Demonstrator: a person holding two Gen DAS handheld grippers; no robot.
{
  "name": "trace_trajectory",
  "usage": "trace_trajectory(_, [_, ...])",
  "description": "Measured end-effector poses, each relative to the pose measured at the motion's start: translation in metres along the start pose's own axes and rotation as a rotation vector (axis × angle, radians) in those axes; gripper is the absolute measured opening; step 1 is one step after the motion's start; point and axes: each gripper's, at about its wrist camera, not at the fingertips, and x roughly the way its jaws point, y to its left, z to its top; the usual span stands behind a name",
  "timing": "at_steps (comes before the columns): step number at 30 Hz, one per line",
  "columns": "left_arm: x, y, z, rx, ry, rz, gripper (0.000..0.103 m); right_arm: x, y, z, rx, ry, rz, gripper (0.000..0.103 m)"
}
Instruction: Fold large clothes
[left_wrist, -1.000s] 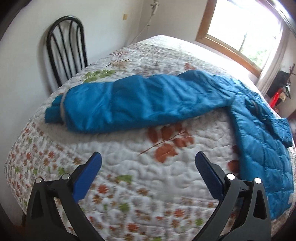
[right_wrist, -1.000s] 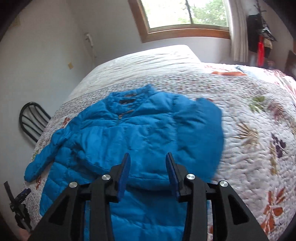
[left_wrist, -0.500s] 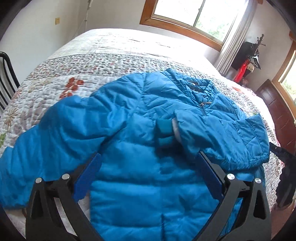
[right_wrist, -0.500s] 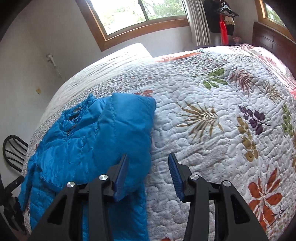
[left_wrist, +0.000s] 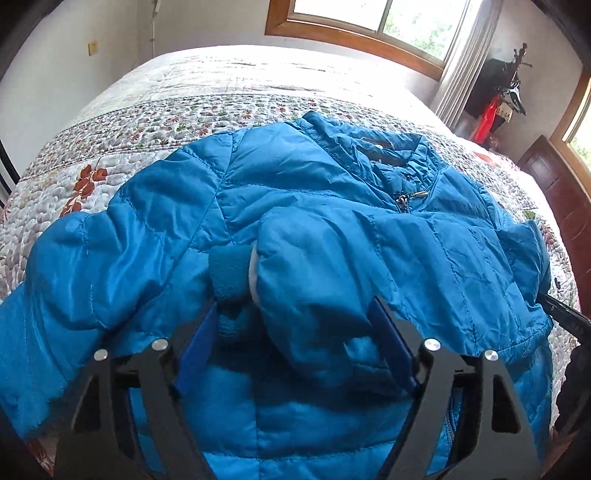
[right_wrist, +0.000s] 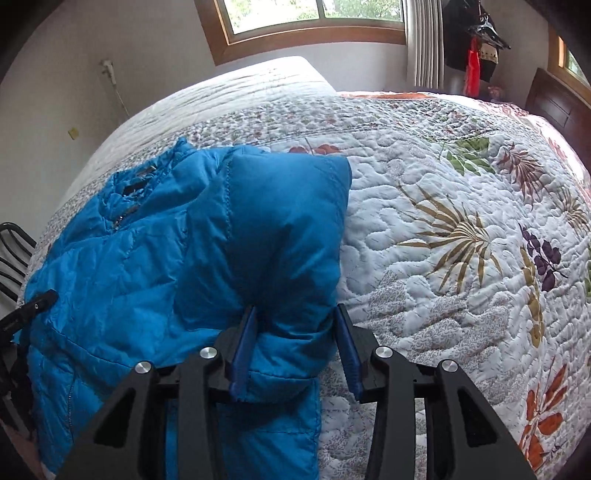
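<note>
A blue puffer jacket (left_wrist: 332, 177) lies front up on the quilted bed (left_wrist: 184, 110). One sleeve (left_wrist: 314, 266) is folded across its chest, and the knit cuff (left_wrist: 229, 273) points left. My left gripper (left_wrist: 295, 343) straddles that sleeve end and its jaws are closing. The other sleeve (left_wrist: 74, 277) stretches out to the left. In the right wrist view, my right gripper (right_wrist: 295, 343) is over the folded shoulder edge of the jacket (right_wrist: 129, 266). Its jaws are closing with the puffy fold (right_wrist: 288, 240) between them.
The floral quilt (right_wrist: 443, 221) spreads wide to the right of the jacket. A black chair (right_wrist: 11, 251) stands at the bed's left side. A dark wooden headboard (right_wrist: 554, 107) and hanging clothes (right_wrist: 476, 48) are at the far right, below the windows.
My left gripper swept from the outstretched sleeve to the folded sleeve on the chest and narrowed around it. My right gripper swung to the jacket's right edge and came down over the fold.
</note>
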Motion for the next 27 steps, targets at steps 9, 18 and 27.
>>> trace_trajectory(9, [-0.009,0.013,0.004,-0.015,-0.057,-0.013,0.025,-0.001,0.001,0.001,0.011,-0.006,0.066,0.04])
trace_trajectory(18, [0.004,0.033,-0.002,0.009,-0.055,0.035,0.024,0.01,0.008,0.004,-0.009,0.011,0.07,0.044])
trace_trajectory(27, [-0.051,0.027,0.002,0.0,-0.13,0.043,0.053,-0.053,0.01,0.011,-0.001,-0.076,0.176,0.042])
